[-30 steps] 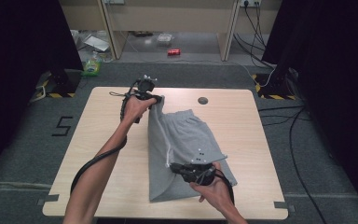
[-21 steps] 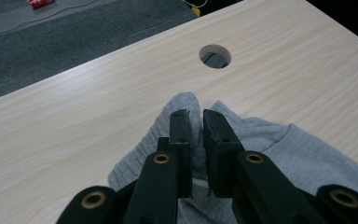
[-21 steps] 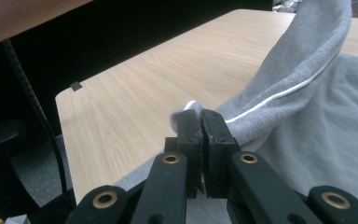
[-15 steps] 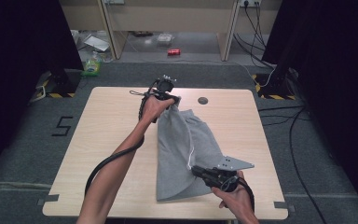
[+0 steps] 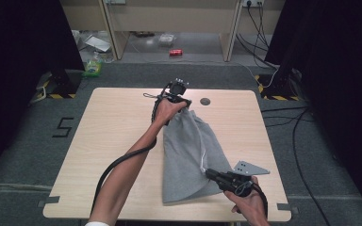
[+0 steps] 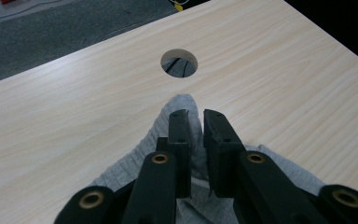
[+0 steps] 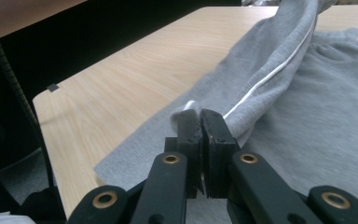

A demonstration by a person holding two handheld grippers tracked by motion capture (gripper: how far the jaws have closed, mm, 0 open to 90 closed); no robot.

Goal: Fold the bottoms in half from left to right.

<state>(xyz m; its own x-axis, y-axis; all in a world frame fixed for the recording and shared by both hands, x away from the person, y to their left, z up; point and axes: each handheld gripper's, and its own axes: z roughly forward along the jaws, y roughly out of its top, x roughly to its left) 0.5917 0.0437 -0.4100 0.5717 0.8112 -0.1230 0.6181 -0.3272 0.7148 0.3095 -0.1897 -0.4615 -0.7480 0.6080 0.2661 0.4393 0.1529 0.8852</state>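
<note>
A grey garment (image 5: 188,155) with a white side stripe (image 7: 270,74) lies lengthwise on the light wooden table (image 5: 118,127). At the far end, my left gripper (image 5: 186,106) is shut on its ribbed band. In the left gripper view, the grey cloth (image 6: 177,105) is pinched between the jaws of that gripper (image 6: 196,119). Near the front right, my right gripper (image 5: 210,173) is shut on the garment's edge. In the right gripper view, that gripper (image 7: 198,116) clamps the striped fold, and the cloth (image 7: 307,107) rises from the jaws.
A round cable hole (image 5: 205,101) sits in the table just past the left gripper, also seen ahead of the jaws (image 6: 179,63). The table's front edge (image 5: 169,219) is close to the right hand. Cables (image 5: 283,117) and small litter lie on the floor beyond.
Both hands have moved to the right across the table and drawn the grey garment with them. It now lies nearer the table's right half, and both grips remain closed.
</note>
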